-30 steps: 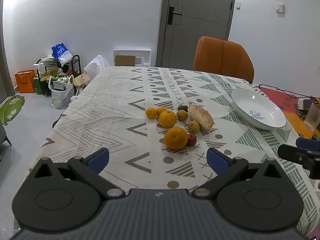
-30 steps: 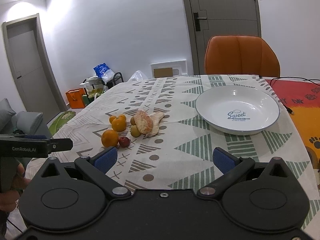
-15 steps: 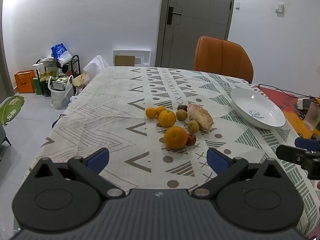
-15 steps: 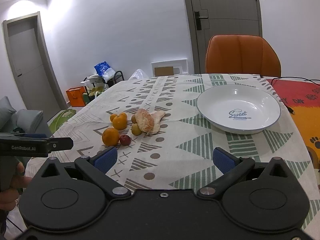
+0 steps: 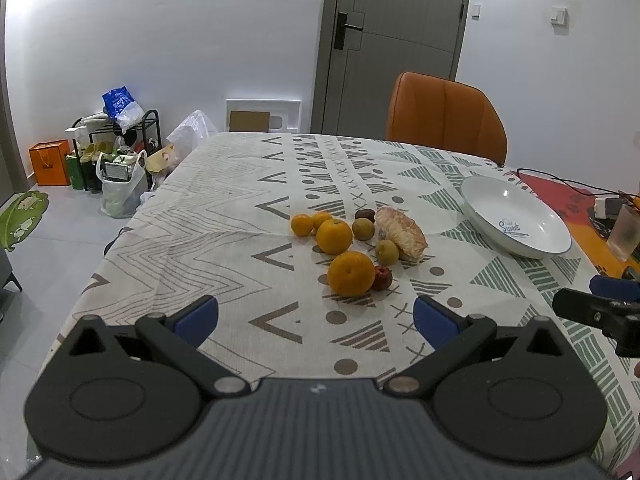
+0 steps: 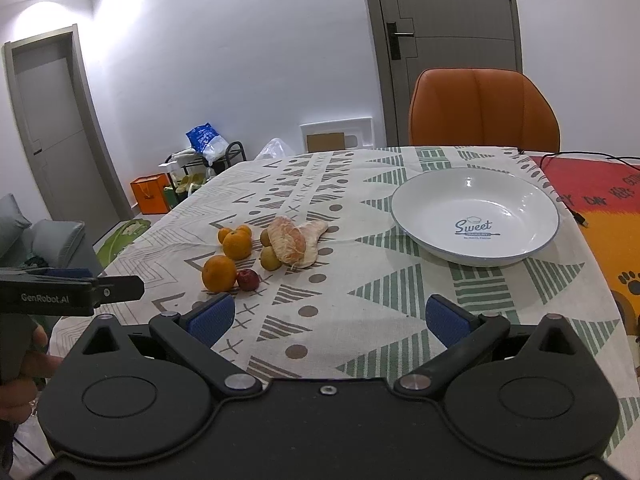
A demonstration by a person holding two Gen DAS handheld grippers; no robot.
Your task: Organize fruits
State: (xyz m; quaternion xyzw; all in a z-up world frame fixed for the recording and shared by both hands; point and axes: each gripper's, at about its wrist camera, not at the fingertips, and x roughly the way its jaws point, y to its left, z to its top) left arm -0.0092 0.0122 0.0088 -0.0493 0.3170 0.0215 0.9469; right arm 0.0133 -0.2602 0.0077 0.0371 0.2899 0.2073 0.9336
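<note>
Since nothing had been lifted yet, you held both left tongs [image 5: 316,316] and right tongs [image 6: 346,318] spread apart and empty above the desk [image 5: 224,216]; the fruits [image 6: 256,252] lay clustered beside the empty plate [image 6: 416,220], presumably their destination; it read "Sweet"; your left tool read "GenRobot.AI".

Bright ceiling light, sharp (fisheye-bent edges).

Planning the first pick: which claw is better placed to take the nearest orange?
Left, probably. The left claw is open and points almost straight at the orange. In the right claw's view the orange sits off to the left, with the plate ahead.
</note>
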